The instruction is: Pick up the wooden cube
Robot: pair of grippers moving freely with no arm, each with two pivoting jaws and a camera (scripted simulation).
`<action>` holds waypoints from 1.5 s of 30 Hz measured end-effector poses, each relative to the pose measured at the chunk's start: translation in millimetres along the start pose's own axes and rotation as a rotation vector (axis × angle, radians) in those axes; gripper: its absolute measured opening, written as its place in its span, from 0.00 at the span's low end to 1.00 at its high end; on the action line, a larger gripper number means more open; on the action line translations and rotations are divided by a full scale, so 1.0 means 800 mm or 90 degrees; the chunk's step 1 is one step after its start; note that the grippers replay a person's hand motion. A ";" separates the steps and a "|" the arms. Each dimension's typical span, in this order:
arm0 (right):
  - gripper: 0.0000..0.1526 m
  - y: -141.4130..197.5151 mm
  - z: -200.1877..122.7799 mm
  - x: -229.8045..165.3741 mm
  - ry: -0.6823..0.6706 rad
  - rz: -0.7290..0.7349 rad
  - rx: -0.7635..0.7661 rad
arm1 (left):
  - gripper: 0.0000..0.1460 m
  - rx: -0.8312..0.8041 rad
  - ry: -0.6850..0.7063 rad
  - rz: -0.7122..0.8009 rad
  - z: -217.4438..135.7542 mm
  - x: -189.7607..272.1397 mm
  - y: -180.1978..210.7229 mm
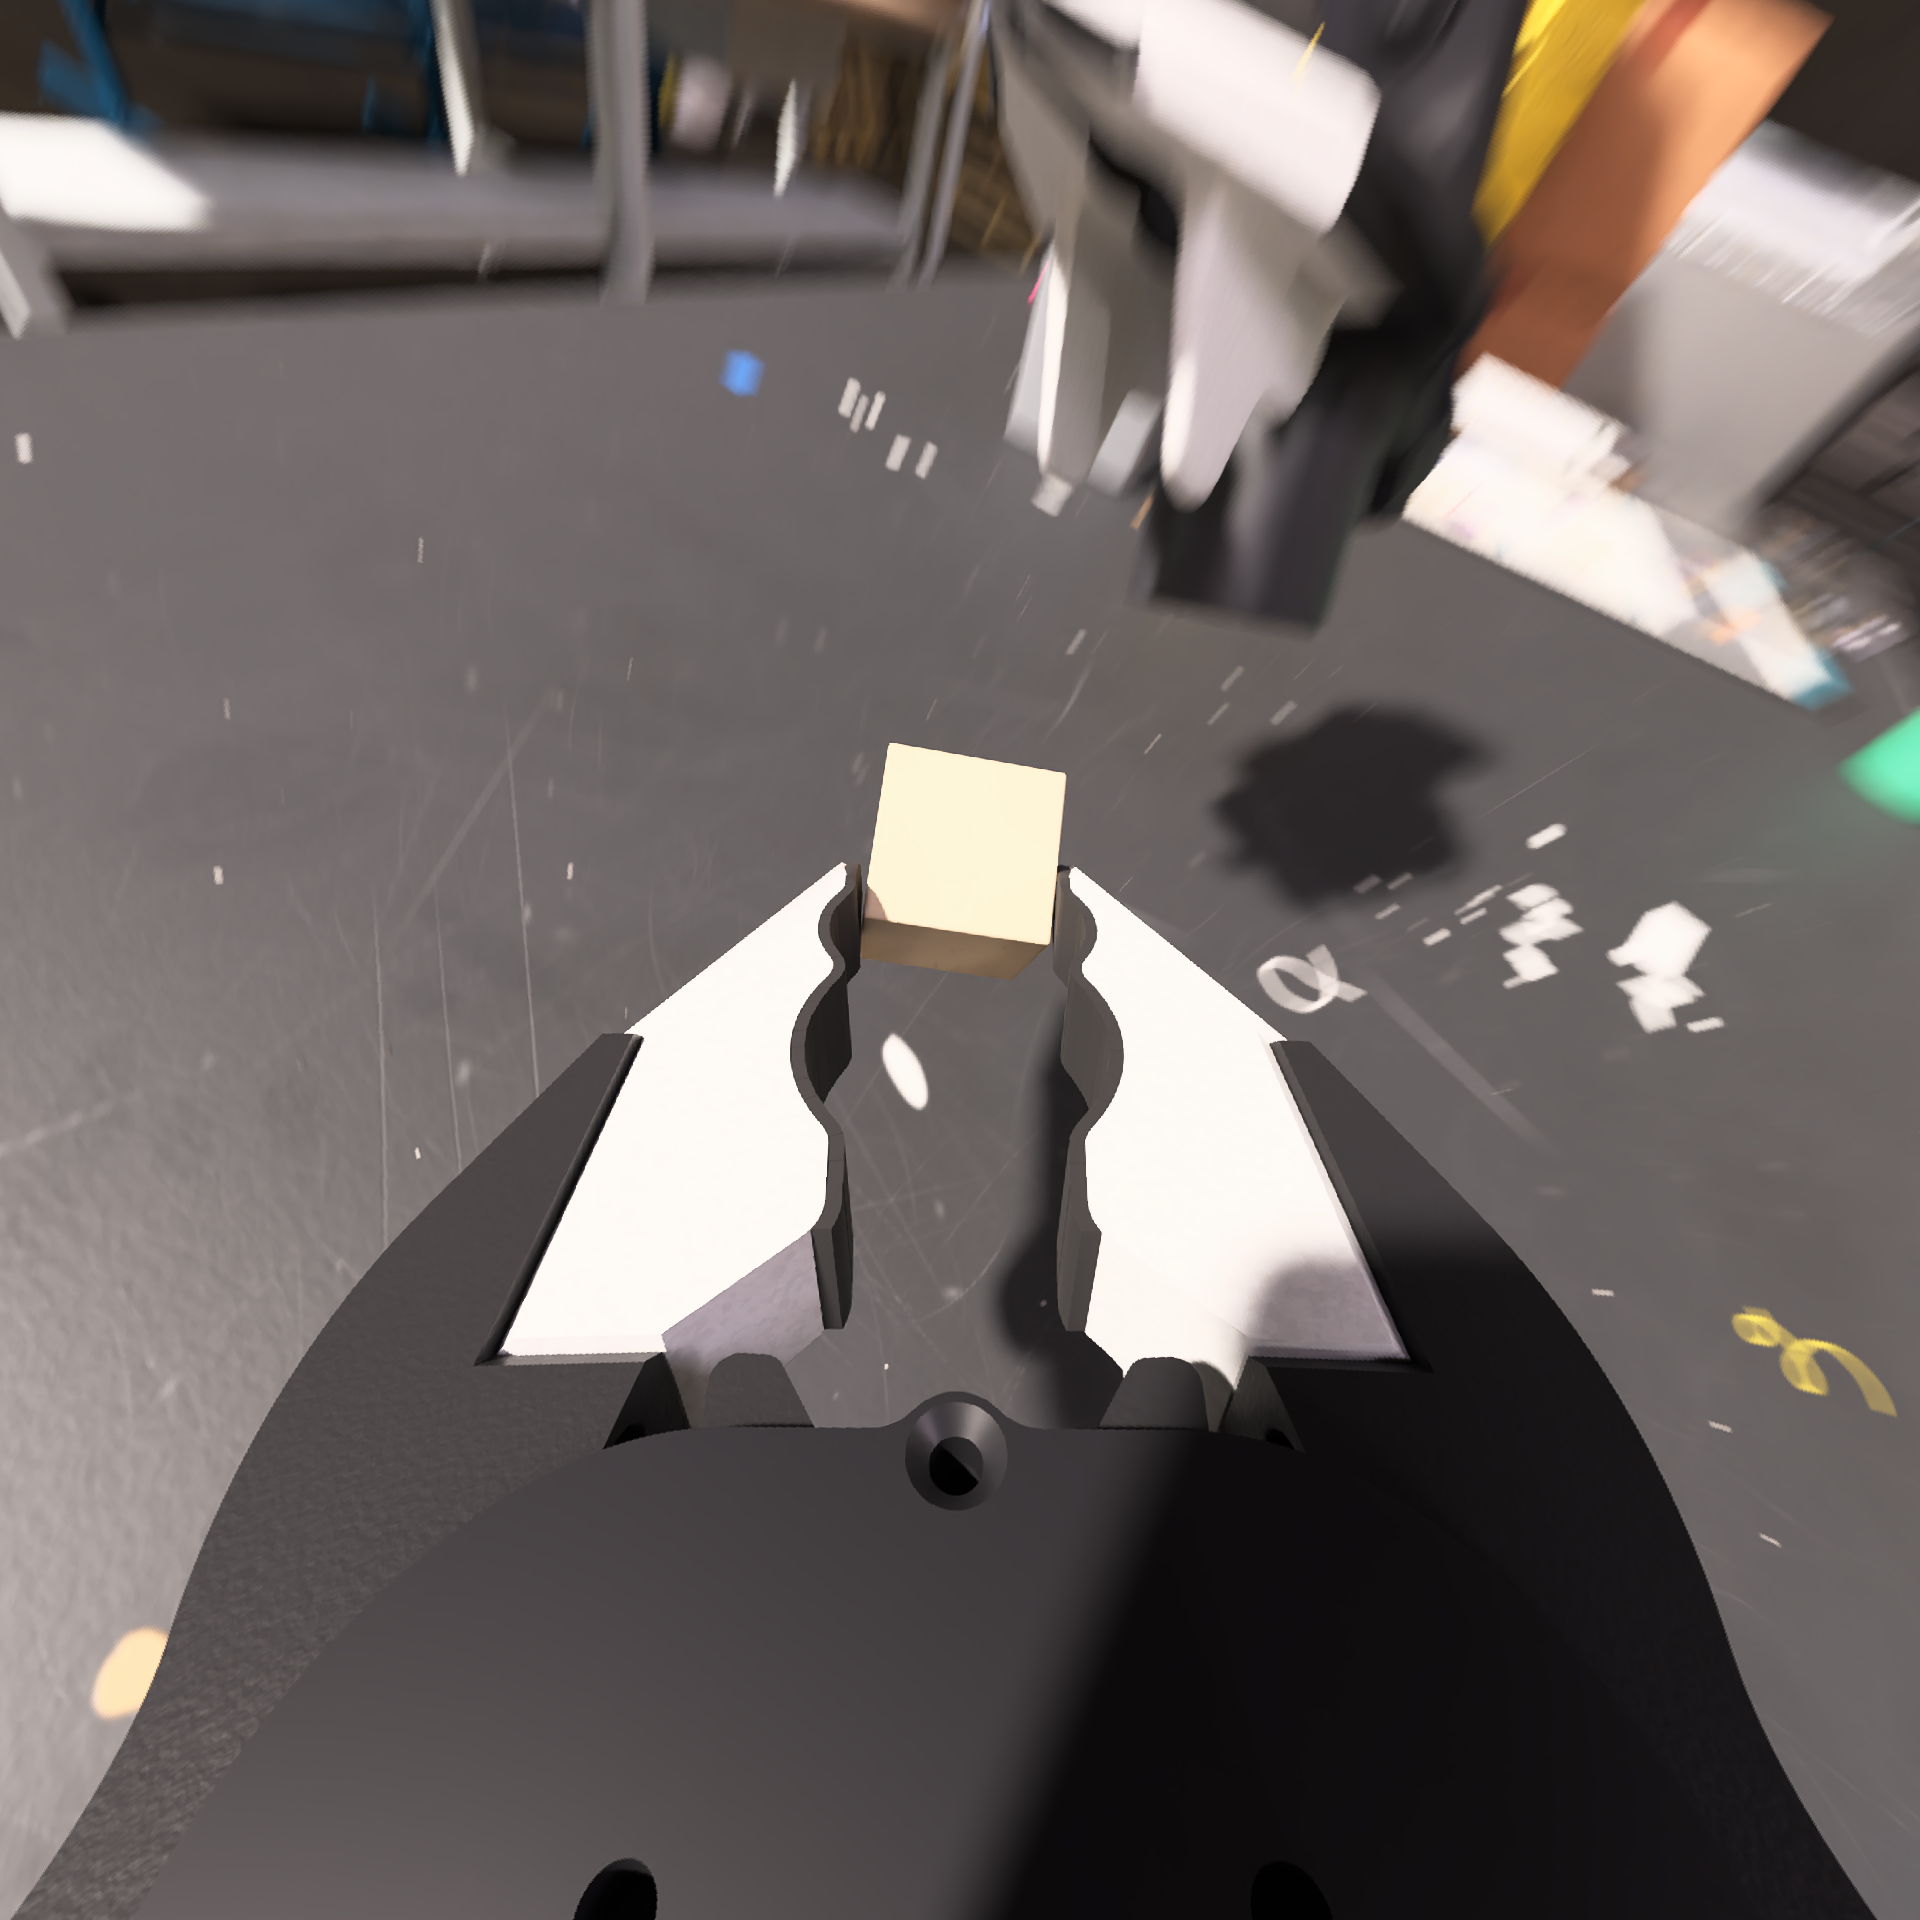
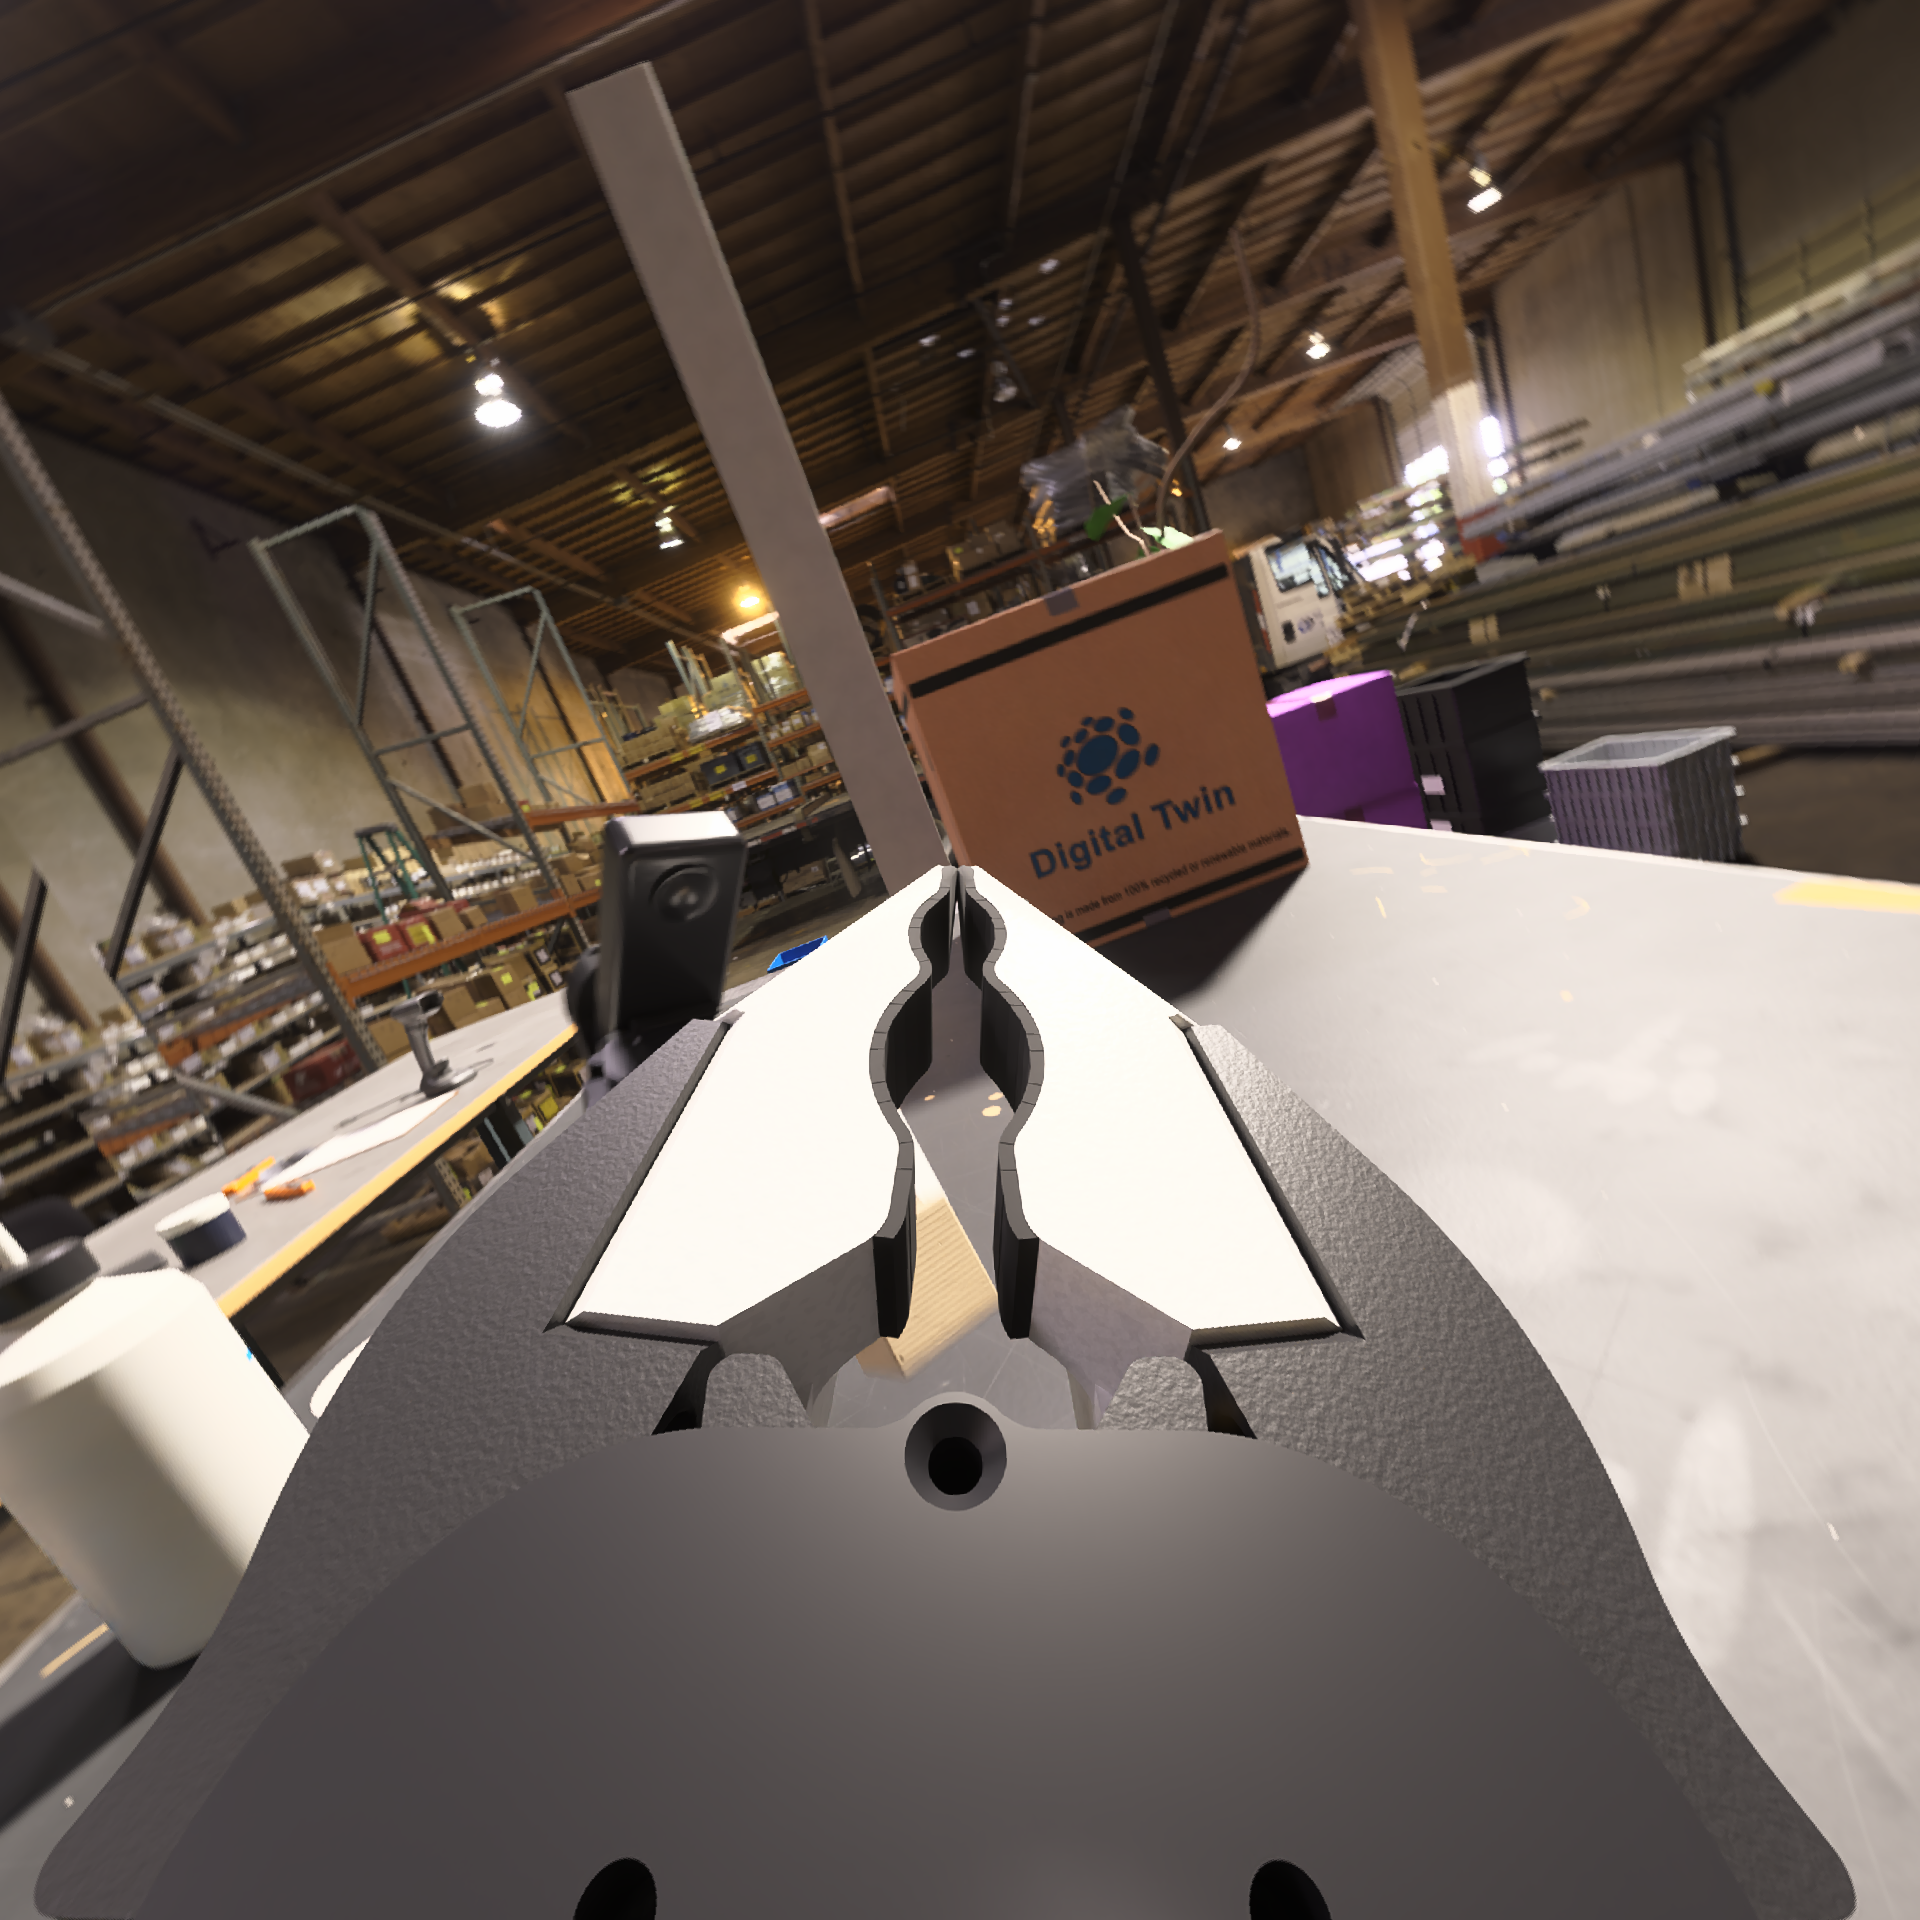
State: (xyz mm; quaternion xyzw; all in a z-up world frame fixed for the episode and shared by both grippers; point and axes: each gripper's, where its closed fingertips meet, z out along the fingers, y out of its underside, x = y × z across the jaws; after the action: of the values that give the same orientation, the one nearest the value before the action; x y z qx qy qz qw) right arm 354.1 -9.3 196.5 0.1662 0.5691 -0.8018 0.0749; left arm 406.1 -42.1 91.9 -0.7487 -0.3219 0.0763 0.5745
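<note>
Here the left tool grips the wooden cube between its fingertips, clear above the dark table.

Its jaws stand partway apart, each tip pressed against one side of the pale cube, whose underside shows in shadow. The right tool has its tips closed together with nothing between them; in the left wrist view it hangs blurred at upper right, hard to make out, its dark shadow lying on the table beside the cube. In the right wrist view a slice of pale wood shows low through the gap between the fingers, mostly hidden. A printed cardboard box stands closed on the table's far edge; a white jug is cut off at left.
</note>
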 end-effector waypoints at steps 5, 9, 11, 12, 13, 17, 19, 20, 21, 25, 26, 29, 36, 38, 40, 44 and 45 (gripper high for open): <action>0.00 0.008 0.021 -0.063 -0.088 -0.156 -0.007 | 0.25 0.216 0.203 -0.087 -0.088 -0.001 -0.059; 0.00 0.032 0.041 -0.110 -0.125 -0.356 -0.011 | 0.25 0.245 0.297 -0.112 -0.116 0.003 -0.062; 0.00 0.044 0.047 -0.121 -0.129 -0.425 -0.023 | 0.25 0.259 0.333 -0.126 -0.122 0.006 -0.060; 0.00 0.048 0.048 -0.124 -0.126 -0.451 -0.023 | 0.25 0.259 0.344 -0.128 -0.124 0.008 -0.059; 0.00 0.050 0.049 -0.125 -0.122 -0.475 -0.021 | 0.25 0.254 0.351 -0.125 -0.124 0.009 -0.057; 0.01 0.050 0.050 -0.124 -0.110 -0.535 0.001 | 0.25 0.225 0.323 -0.089 -0.120 0.006 -0.048; 0.00 0.053 0.052 -0.117 -0.090 -0.574 -0.010 | 0.25 0.239 0.302 -0.069 -0.124 -0.001 -0.052; 0.00 0.051 0.054 -0.113 -0.073 -0.595 -0.013 | 0.25 0.250 0.287 -0.056 -0.128 -0.006 -0.055; 0.00 0.046 0.056 -0.108 -0.056 -0.613 -0.007 | 0.25 0.266 0.269 -0.042 -0.132 -0.013 -0.060; 0.00 0.022 0.074 -0.085 -0.049 -0.606 -0.042 | 0.25 0.317 0.214 -0.004 -0.150 -0.052 -0.085; 0.00 0.018 0.081 -0.077 -0.060 -0.594 -0.058 | 0.25 0.318 0.203 -0.004 -0.153 -0.064 -0.091; 0.00 0.021 0.105 -0.042 -0.084 -0.585 -0.117 | 0.25 0.318 0.178 -0.024 -0.154 -0.100 -0.097; 0.00 0.064 0.114 -0.020 -0.066 -0.653 -0.060 | 0.25 0.334 0.235 -0.115 -0.151 -0.110 -0.081; 0.00 0.069 0.111 -0.022 -0.039 -0.749 -0.064 | 0.25 0.341 0.252 -0.126 -0.155 -0.111 -0.083; 0.00 0.065 0.110 -0.031 -0.043 -0.776 -0.039 | 0.25 0.344 0.268 -0.139 -0.156 -0.110 -0.083; 0.00 0.056 0.107 -0.042 -0.048 -0.832 -0.023 | 0.25 0.325 0.268 -0.107 -0.152 -0.100 -0.079; 0.00 0.057 0.106 -0.044 -0.052 -0.837 -0.023 | 0.25 0.317 0.269 -0.097 -0.149 -0.097 -0.077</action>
State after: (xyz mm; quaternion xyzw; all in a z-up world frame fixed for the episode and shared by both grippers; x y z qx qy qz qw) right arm 385.5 -107.0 193.8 -0.2480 0.5621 -0.6764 -0.4062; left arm 379.0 -175.1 167.5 -0.5584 -0.2223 -0.0474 0.7978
